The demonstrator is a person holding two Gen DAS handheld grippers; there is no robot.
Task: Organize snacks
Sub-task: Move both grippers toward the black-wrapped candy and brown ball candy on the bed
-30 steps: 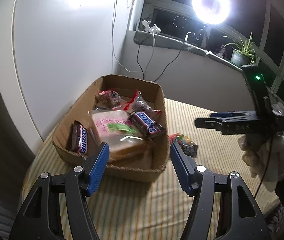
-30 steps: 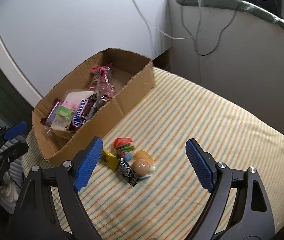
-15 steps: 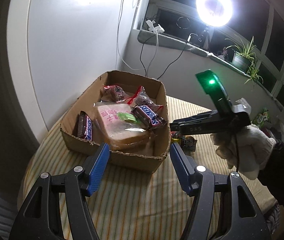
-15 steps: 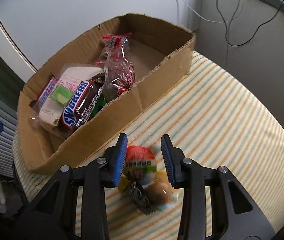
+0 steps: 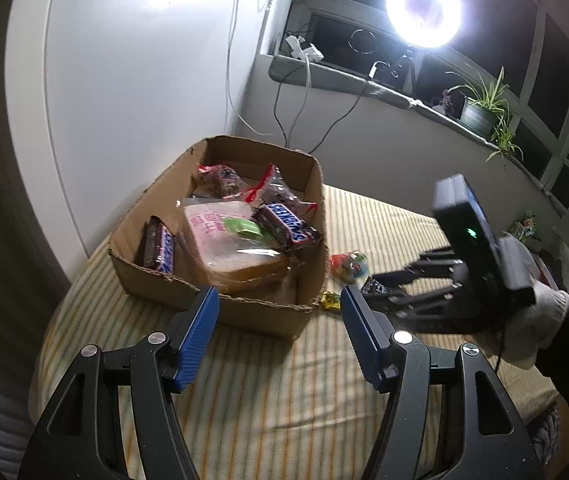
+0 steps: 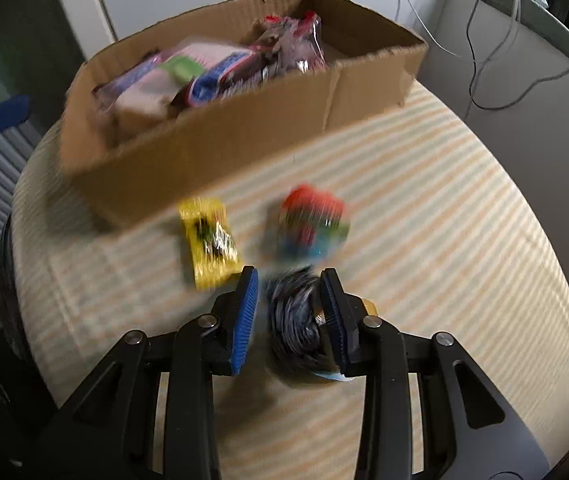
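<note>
The right gripper has dropped from the red snack and is closing around the dark wrapper beside the box. It goes in next, I think. The left gripper hangs open, empty.

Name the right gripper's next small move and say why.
Probably finish closing: the right gripper is closing with the dark packet between its jaws, a gap still showing on one side. The packet lies on the table beside the box, not yet in it.

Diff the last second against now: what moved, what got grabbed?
The right gripper dropped from above the loose snacks onto them, and its fingers are closing around the dark packet, not clearly gripping yet. The left gripper stayed open, the box and yellow packet unmoved.
</note>
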